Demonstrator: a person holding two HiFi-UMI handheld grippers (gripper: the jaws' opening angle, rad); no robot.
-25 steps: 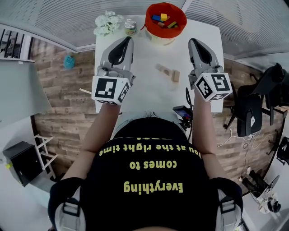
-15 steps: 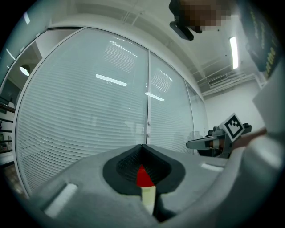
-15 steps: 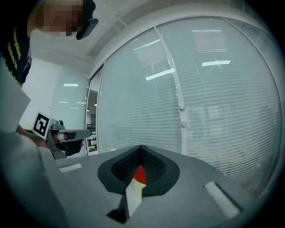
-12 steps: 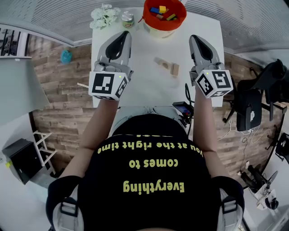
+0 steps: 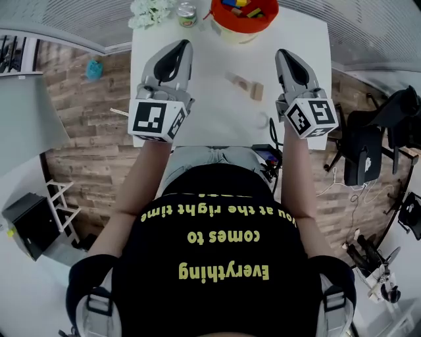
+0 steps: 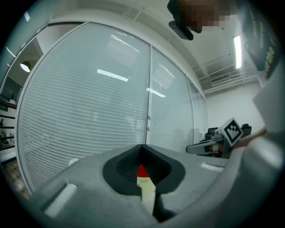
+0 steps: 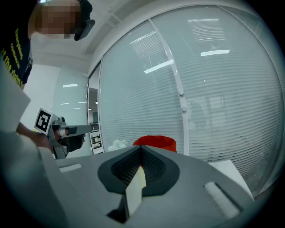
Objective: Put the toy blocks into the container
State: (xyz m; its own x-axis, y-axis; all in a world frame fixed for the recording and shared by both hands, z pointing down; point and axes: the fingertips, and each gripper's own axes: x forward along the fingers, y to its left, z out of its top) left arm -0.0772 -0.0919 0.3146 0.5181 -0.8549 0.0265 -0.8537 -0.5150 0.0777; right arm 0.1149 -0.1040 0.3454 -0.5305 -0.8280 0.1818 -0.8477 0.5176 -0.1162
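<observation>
**A:** So, what changed?

**B:** Both dropped lower over the table [image 5: 210, 115]. The left gripper [image 5: 183, 46] and right gripper [image 5: 285, 55] have their jaws closed and empty.

**A:** And the blocks?

**B:** Two wooden blocks [image 5: 256, 91] lie loose, with the container [image 5: 243, 14] at their 12 o'clock. A pickup probably comes next.

The person wears a black T-shirt [image 5: 217, 289] with yellow lettering across it, and grey buckled straps [image 5: 97, 308] sit at 7 and 5 o'clock of the head view. The left tool [image 5: 183, 45] and right tool [image 5: 281, 52] are grey shells with dark ribbed inner pads [image 7: 151, 168]. Each carries a cube [image 5: 156, 120] of black-and-white square markers.
</observation>
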